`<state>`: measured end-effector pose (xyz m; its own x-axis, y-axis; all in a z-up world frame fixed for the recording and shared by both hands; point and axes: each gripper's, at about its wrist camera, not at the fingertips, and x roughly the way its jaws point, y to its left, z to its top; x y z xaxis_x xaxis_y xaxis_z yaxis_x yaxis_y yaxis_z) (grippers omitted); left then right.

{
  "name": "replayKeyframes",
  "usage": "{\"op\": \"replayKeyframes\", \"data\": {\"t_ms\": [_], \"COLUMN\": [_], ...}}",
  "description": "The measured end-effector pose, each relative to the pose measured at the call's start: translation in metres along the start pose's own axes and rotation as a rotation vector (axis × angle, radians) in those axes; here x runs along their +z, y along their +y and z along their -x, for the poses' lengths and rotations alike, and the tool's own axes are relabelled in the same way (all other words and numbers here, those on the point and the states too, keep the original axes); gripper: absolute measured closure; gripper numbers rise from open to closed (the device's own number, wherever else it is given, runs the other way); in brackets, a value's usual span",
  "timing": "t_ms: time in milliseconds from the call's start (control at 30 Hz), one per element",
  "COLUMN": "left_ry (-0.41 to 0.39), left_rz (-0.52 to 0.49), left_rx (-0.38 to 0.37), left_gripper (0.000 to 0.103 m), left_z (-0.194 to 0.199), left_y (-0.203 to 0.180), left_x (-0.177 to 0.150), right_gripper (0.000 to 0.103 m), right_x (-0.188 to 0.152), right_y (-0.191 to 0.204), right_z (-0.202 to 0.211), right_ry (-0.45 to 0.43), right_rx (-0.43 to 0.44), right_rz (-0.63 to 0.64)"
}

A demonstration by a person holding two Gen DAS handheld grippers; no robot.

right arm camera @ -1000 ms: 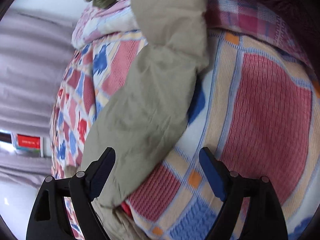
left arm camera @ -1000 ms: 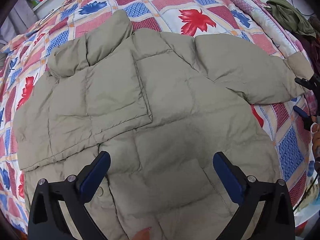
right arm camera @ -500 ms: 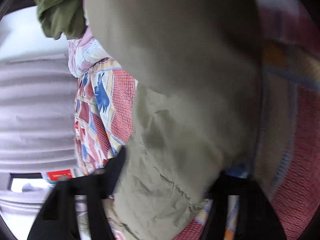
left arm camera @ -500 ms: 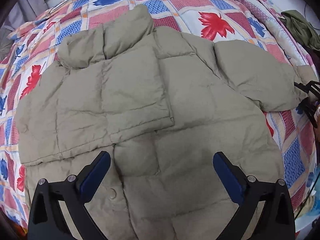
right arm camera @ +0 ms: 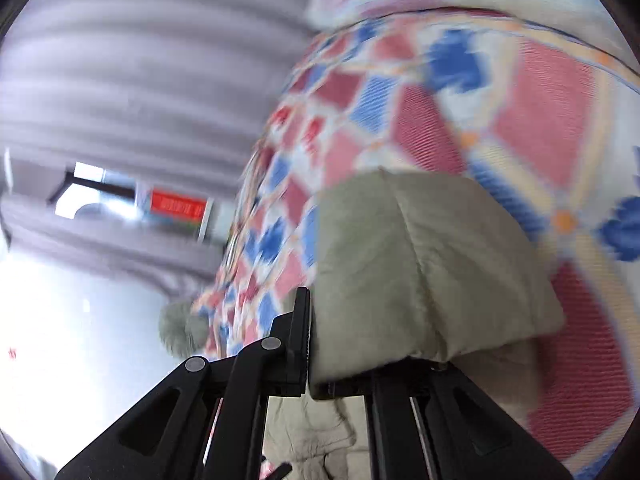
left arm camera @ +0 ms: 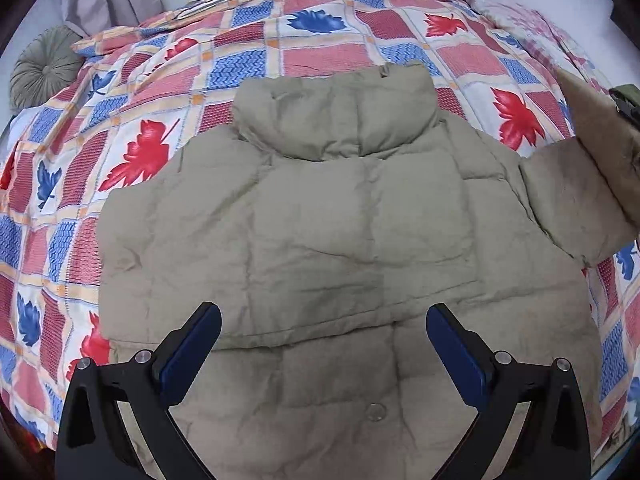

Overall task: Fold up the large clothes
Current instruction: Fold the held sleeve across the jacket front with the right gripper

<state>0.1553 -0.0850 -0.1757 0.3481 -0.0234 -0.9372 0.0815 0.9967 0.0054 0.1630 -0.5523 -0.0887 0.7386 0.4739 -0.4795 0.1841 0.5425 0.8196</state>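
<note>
R hand-held gripper [right arm camera: 340, 364] now clamps sleeve [right arm camera: 420, 272].

I see a bed [left arm camera: 328, 52] covered by a patchwork quilt [left arm camera: 256, 64] of red and blue woven squares with white squares carrying red and blue maple leaves. On the quilt lies a khaki puffer jacket [left arm camera: 320, 220], spread flat with its collar [left arm camera: 336, 116] toward the far end of the bed. One sleeve is folded across the body of the jacket; the other sleeve [left arm camera: 576, 200] rises off the quilt at the right edge of my left view. In my right view the same quilt [right arm camera: 540, 120] is blurred, with the sleeve's cuff [right arm camera: 424, 272] in front of it. A pale patterned pillow [left arm camera: 520, 16] sits at the far right corner of the bed.
</note>
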Motion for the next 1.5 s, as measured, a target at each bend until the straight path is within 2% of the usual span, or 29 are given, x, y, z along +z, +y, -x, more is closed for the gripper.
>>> {"op": "replayKeyframes", "data": {"t_ms": [133, 233, 333, 400, 467, 533, 600, 667, 700, 733, 767, 900, 1000, 1100, 1167, 1200, 1233, 1333, 1400, 1433, 1467, 1500], "left_ry": [-0.014, 0.0, 0.012, 0.016, 0.019, 0.018, 0.018, 0.018, 0.017, 0.014, 0.01, -0.005, -0.022, -0.037, -0.041, -0.043, -0.045, -0.057, -0.054, -0.053, -0.052, -0.048], "left_rz": [0.032, 0.048, 0.076, 0.086, 0.091, 0.095, 0.098, 0.105, 0.109, 0.114, 0.119, 0.164, 0.204, 0.233, 0.255, 0.267, 0.278, 0.319, 0.341, 0.345, 0.346, 0.347], "left_rx": [0.036, 0.059, 0.059, 0.058, 0.064, 0.063, 0.06, 0.055, 0.051, 0.047, 0.04, -0.021, -0.066, -0.104, -0.143, -0.169, -0.192, -0.269, -0.319, -0.343, -0.369, -0.396], "left_gripper": [0.0, 0.0, 0.0, 0.0, 0.0, 0.0, 0.0, 0.0, 0.0, 0.0, 0.0, 0.0, 0.0, 0.0, 0.0, 0.0, 0.0, 0.0, 0.0, 0.0, 0.0, 0.0], "left_z": [-0.003, -0.011, -0.018, -0.022, -0.025, -0.026, -0.028, -0.029, -0.029, -0.028, -0.028, -0.026, -0.024, -0.021, -0.02, -0.019, -0.019, -0.018, -0.02, -0.02, -0.021, -0.022], "left_y": [0.035, 0.06, 0.082, 0.094, 0.103, 0.109, 0.114, 0.118, 0.119, 0.12, 0.123, 0.138, 0.153, 0.165, 0.172, 0.175, 0.178, 0.184, 0.183, 0.182, 0.18, 0.177], "left_x": [0.001, -0.001, -0.004, -0.006, -0.008, -0.01, -0.011, -0.011, -0.011, -0.011, -0.01, -0.006, -0.003, -0.001, 0.0, 0.001, 0.001, 0.004, 0.007, 0.008, 0.01, 0.012], "right_gripper": [0.096, 0.096, 0.096, 0.096, 0.096, 0.096, 0.094, 0.075, 0.05, 0.031, 0.029, 0.029, 0.029, 0.031, 0.062, 0.086, 0.087, 0.088, 0.087, 0.085, 0.079, 0.061], "right_x": [-0.058, -0.113, -0.162, -0.199, -0.228, -0.242, -0.245, -0.243, -0.242, -0.241, -0.241, -0.235, -0.219, -0.201, -0.19, -0.187, -0.186, -0.21, -0.241, -0.26, -0.277, -0.291], "right_y": [0.079, 0.101, 0.096, 0.085, 0.069, 0.058, 0.053, 0.054, 0.056, 0.06, 0.067, 0.081, 0.069, 0.053, 0.047, 0.051, 0.058, 0.103, 0.123, 0.127, 0.127, 0.125], "right_z": [-0.071, -0.119, -0.16, -0.184, -0.192, -0.201, -0.2, -0.195, -0.192, -0.187, -0.182, -0.154, -0.133, -0.131, -0.136, -0.141, -0.145, -0.169, -0.19, -0.2, -0.207, -0.211], "right_ry": [0.151, 0.268, 0.368, 0.427, 0.448, 0.456, 0.45, 0.459, 0.469, 0.47, 0.46, 0.397, 0.313, 0.25, 0.214, 0.21, 0.211, 0.285, 0.405, 0.466, 0.509, 0.55], "right_rx": [-0.022, -0.057, -0.117, -0.194, -0.278, -0.342, -0.359, -0.353, -0.341, -0.324, -0.323, -0.317, -0.315, -0.298, -0.277, -0.279, -0.274, -0.253, -0.251, -0.282, -0.327, -0.364], "right_rz": [0.268, 0.371, 0.383, 0.393, 0.418, 0.422, 0.402, 0.383, 0.373, 0.369, 0.371, 0.363, 0.239, 0.1, 0.034, 0.043, 0.08, 0.334, 0.478, 0.544, 0.605, 0.648]}}
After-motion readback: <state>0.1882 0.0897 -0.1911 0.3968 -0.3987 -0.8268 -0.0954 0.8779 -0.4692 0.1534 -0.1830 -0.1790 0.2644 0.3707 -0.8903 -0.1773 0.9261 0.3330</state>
